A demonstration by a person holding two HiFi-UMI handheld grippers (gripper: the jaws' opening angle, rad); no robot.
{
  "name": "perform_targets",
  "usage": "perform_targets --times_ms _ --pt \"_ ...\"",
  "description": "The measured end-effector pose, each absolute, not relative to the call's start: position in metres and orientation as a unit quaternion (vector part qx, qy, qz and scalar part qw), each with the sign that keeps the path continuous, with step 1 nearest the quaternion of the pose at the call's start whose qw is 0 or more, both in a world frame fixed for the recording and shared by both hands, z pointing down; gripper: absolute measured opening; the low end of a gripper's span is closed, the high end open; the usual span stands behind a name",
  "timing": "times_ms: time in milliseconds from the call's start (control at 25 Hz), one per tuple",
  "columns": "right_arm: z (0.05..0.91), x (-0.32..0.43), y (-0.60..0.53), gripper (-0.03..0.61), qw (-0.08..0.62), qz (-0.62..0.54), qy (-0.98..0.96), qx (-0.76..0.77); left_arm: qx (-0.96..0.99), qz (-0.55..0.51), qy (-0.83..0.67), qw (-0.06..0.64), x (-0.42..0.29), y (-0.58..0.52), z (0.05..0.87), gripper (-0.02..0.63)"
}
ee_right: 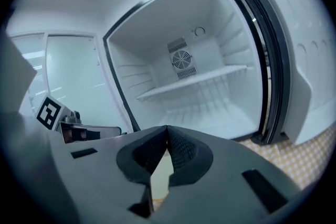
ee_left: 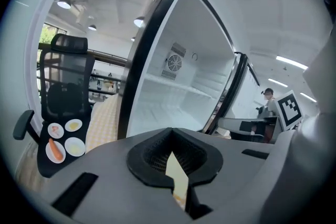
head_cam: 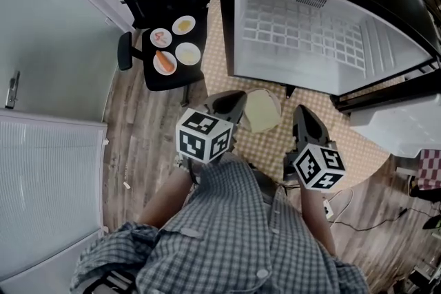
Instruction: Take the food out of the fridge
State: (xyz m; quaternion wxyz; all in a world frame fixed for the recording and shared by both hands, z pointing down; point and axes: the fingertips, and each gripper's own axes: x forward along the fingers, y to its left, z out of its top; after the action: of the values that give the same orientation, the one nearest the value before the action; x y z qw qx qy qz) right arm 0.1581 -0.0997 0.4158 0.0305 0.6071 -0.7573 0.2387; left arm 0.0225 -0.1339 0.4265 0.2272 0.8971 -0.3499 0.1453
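Both the left gripper (head_cam: 234, 101) and the right gripper (head_cam: 302, 115) look clenched, pinching nothing. A pale plate (head_cam: 262, 111) seems to lie between them on the checked mat (head_cam: 272, 148), before the open fridge (head_cam: 324, 17). Near the chair (head_cam: 172, 78) seat's front edge, a sausage (head_cam: 164, 61) lies slantwise on its plate.

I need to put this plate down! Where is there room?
Crowded: four small white plates fill the black chair seat. Free: the checked mat before the open white fridge, below the pale round plate that the left claw and right claw pinch, and the wooden floor left of the chair.
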Motion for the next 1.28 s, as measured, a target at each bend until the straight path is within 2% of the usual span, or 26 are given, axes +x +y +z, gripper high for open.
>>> perform_targets --times_ms 360,600,1280 --pt "0.353 0.14 -0.104 0.009 0.042 0.122 -0.796 0.591 0.916 0.127 -0.338 0.176 0.032 -0.122 0.381 0.005" --pt "0.338 0.131 -0.101 0.009 0.049 0.084 -0.807 0.582 0.917 0.117 -0.338 0.175 0.028 -0.12 0.372 0.005" --pt "0.333 0.125 -0.096 0.009 0.062 0.07 -0.817 0.569 0.916 0.112 -0.337 0.184 0.023 -0.113 0.372 0.005"
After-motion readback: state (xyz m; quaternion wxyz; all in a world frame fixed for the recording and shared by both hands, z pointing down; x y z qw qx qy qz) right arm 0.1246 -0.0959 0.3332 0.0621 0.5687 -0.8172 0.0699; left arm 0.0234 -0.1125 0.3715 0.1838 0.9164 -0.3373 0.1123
